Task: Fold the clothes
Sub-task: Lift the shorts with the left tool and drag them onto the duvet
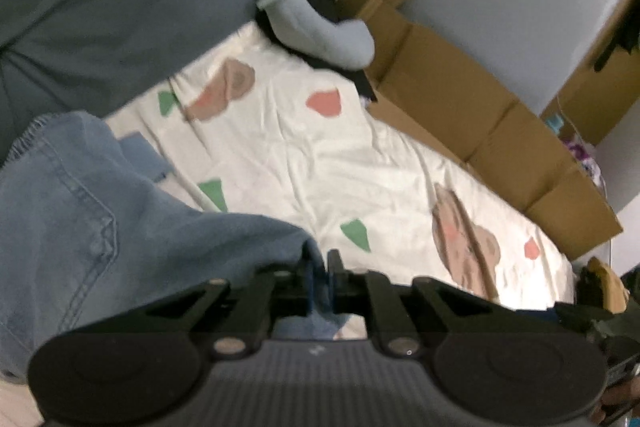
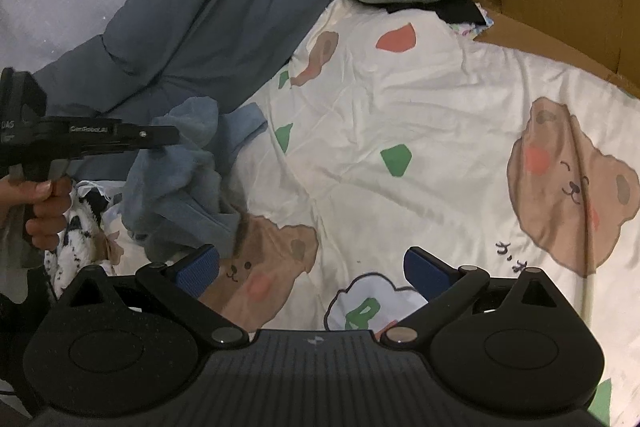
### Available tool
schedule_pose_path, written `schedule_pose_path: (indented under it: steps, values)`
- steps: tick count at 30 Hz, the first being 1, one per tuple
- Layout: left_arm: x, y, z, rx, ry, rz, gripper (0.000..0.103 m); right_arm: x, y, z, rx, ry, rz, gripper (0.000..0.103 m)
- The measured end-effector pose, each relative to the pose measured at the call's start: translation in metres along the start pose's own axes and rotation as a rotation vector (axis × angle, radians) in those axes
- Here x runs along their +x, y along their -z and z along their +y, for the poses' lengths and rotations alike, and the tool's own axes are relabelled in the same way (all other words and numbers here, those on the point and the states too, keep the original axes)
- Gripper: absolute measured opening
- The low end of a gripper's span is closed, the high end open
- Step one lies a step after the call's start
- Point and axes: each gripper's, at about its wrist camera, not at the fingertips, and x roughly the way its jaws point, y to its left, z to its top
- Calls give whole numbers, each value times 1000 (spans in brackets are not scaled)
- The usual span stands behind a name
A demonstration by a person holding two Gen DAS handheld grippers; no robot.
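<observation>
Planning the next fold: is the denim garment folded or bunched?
Bunched: the denim garment hangs crumpled from the left gripper, not laid flat.

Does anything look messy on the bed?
Yes. The blue denim garment hangs crumpled from the left hand-held gripper, not folded yet. The bear-print sheet underneath is wrinkled. Nothing looks spilled or broken.

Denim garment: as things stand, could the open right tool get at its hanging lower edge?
Probably yes. The right tool is open and empty, and the denim garment, pinched by the left tool, hangs just beyond its left finger over bare bedsheet.
</observation>
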Motion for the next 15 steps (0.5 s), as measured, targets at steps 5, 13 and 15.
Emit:
schedule_pose_path:
  steps: [5, 13, 15]
  values:
    - [-15, 9, -1, 13, 20, -25, 68, 2, 6, -3, 8, 5, 7, 100]
    - [-41, 35, 50, -90, -120, 27, 67, 9, 14, -5, 7, -9, 26, 100]
    - [-46, 44, 64, -123, -153, 29, 68, 11, 15, -4, 3, -10, 32, 100]
